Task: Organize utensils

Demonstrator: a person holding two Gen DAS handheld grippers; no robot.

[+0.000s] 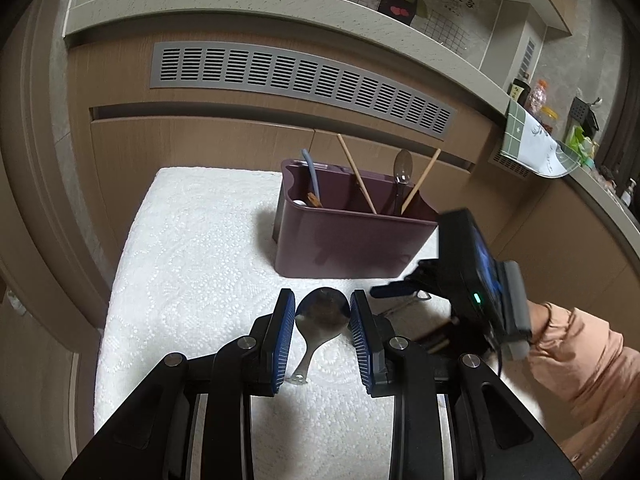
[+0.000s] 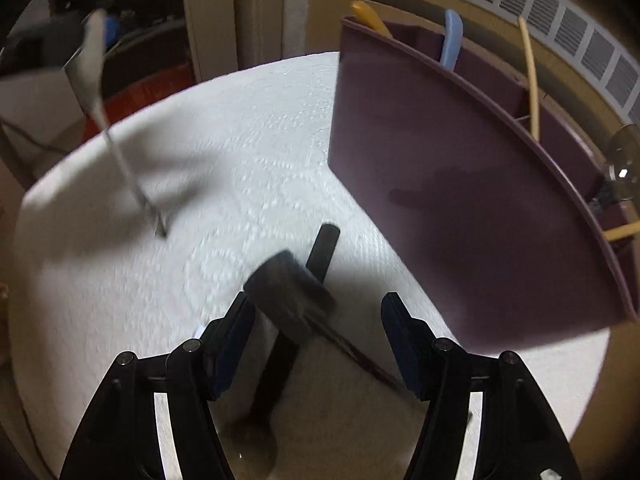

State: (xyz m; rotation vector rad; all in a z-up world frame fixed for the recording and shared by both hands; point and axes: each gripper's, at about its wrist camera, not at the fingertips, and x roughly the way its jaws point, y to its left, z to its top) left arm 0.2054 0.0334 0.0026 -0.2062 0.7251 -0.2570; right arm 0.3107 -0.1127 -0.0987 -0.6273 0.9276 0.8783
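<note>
I log from the right wrist view: my right gripper [image 2: 318, 336], jaws apart, pads touching nothing. Between them, blurred: a dark utensil [image 2: 290, 300] with a black handle, lying on the white textured cloth [image 2: 240, 152]. Upper left: a metal spoon [image 2: 120, 152], tip down on the cloth, bowl up in a blue-padded gripper [image 2: 105, 34]. Right: a maroon utensil holder [image 2: 460, 216], compartments holding a yellow handle [image 2: 370, 18], a blue handle [image 2: 452, 40], a pale chopstick [image 2: 530, 80], a clear spoon bowl [image 2: 624, 160] at the edge
</note>
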